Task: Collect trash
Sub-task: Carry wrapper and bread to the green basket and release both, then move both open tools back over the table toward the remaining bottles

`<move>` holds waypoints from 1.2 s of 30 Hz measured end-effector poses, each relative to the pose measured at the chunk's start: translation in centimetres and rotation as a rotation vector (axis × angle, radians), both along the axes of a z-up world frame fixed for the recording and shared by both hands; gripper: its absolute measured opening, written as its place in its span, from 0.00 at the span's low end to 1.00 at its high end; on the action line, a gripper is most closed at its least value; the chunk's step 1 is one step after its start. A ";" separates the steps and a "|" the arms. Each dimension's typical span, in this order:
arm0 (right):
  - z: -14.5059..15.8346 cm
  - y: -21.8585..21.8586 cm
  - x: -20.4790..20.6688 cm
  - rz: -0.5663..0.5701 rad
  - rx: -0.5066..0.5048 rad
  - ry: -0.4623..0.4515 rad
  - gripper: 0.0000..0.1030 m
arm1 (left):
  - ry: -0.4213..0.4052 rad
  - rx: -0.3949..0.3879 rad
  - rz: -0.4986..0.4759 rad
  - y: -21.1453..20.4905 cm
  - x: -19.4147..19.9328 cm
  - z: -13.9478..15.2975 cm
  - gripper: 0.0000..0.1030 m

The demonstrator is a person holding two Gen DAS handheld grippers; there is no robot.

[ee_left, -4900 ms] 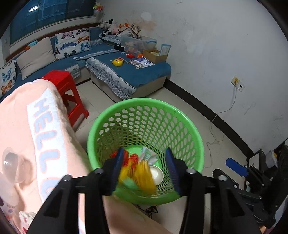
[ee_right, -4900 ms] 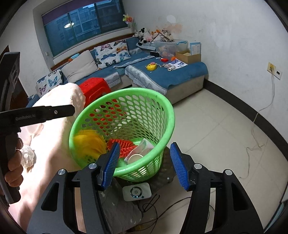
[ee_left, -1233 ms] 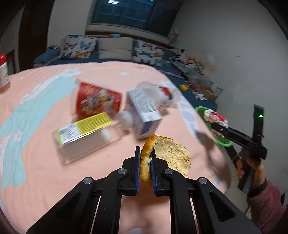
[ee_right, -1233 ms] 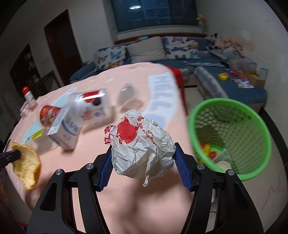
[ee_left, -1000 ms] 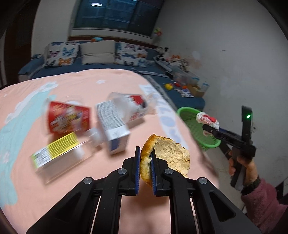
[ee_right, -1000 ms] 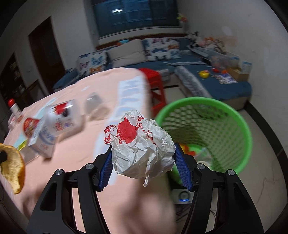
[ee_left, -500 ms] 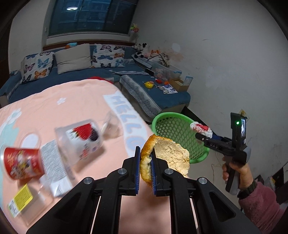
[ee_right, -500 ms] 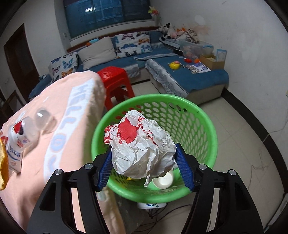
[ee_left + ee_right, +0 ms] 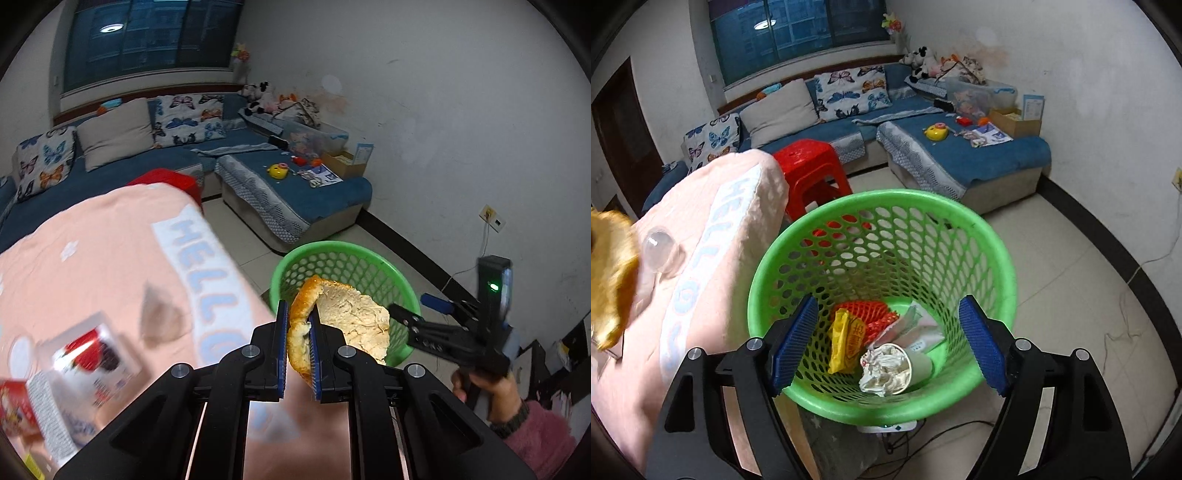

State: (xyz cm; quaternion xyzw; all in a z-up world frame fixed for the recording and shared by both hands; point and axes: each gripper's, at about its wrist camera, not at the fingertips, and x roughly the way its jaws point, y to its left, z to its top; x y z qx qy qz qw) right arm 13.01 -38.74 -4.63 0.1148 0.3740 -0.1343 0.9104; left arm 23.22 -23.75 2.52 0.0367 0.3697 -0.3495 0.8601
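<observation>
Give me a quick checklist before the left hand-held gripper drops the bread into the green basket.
1. Left hand-held gripper shut on the bread piece: ok.
2. Right hand-held gripper empty; its jaws have just been opening and nothing is between them: ok.
3. Crumpled wrapper lying inside the green basket: ok.
4. Bread directly over the basket opening: cannot tell; in the left wrist view it overlaps the basket's near rim.
5. Right hand-held gripper out of the drop path: not ok, it hangs over the basket.
6. Room left in the basket: ok, trash covers only the bottom.
</observation>
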 end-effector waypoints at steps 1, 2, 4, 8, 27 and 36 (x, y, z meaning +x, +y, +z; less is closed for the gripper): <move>0.2 -0.2 -0.2 -0.001 0.003 -0.005 0.77 | 0.000 0.006 -0.007 -0.8 0.3 -0.2 0.10; 0.3 -0.2 -0.5 -0.004 0.005 -0.010 0.77 | 0.004 0.014 -0.016 -1.9 0.7 -0.5 0.10; 0.5 -0.5 -1.3 -0.008 0.004 -0.021 0.77 | 0.012 0.026 -0.031 -3.4 1.3 -0.9 0.10; 0.7 -0.7 -2.7 -0.021 -0.024 -0.032 0.77 | 0.034 0.048 -0.054 -6.4 2.4 -2.3 0.10; -0.1 -1.6 -5.4 -0.056 0.033 -0.033 0.77 | 0.137 0.109 -0.086 -11.9 4.5 -8.2 0.39; 1.0 0.3 -5.6 -0.021 0.021 -0.049 0.77 | 0.039 0.072 -0.064 -8.0 2.1 -4.7 0.48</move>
